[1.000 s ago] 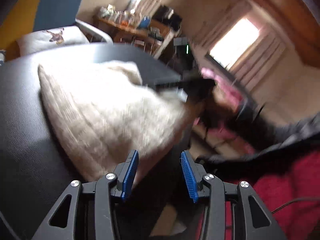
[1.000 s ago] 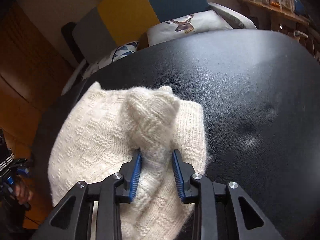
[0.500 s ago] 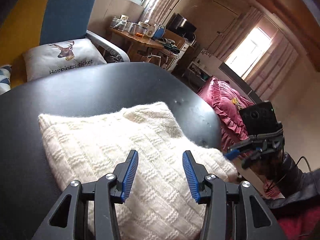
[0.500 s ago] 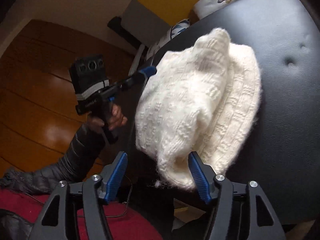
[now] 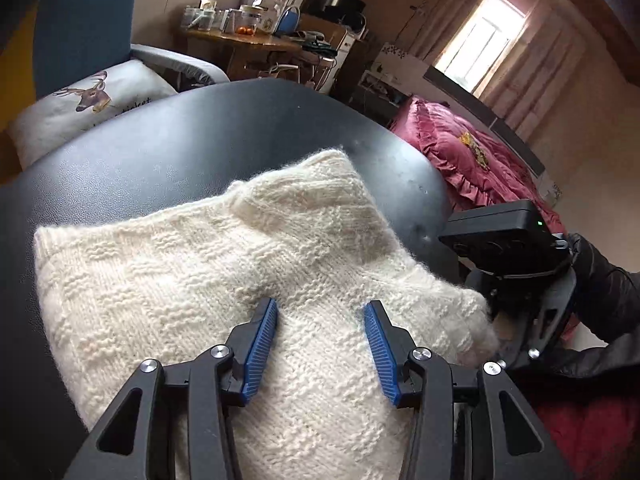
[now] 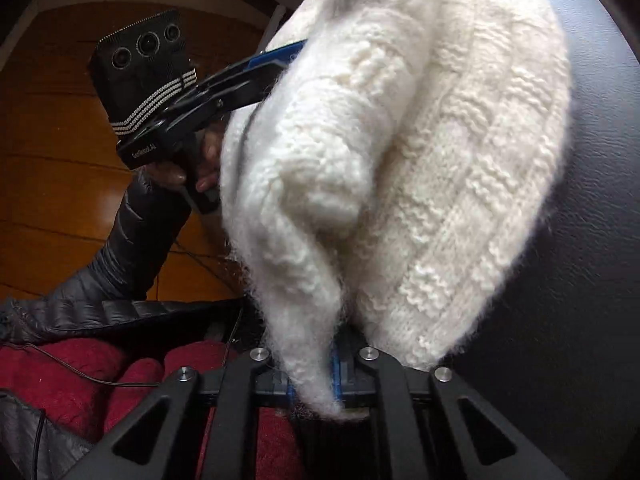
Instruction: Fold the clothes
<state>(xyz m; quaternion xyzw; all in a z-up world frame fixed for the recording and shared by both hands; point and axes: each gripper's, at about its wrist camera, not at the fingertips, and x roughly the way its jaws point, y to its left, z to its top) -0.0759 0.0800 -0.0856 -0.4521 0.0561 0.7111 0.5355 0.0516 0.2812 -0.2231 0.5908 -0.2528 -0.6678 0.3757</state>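
Two grippers at cream knit sweater [image 5: 224,280] on black padded table [image 5: 168,140]; right gripper [image 6: 334,384] just closed, pinching fuzzy near edge; left gripper [image 5: 320,344] spread over middle, nothing clamped; knit soft, light, floppy; hold edges

Sweater [image 5: 248,280] on table [image 5: 200,136]

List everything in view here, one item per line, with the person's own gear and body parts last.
Cream knitted sweater: one, folded on the black table.
Black padded table: one, under the sweater.
White deer-print cushion: one, on the blue armchair.
Cluttered wooden desk: one, behind the table.
Pink ruffled bedspread: one, right of the table.
Red fabric: one patch, near edge.
Left tongs: blue pads open over the sweater.
Right tongs: just closed, pinching the sweater's near edge.
Black puffer sleeve: both arms.
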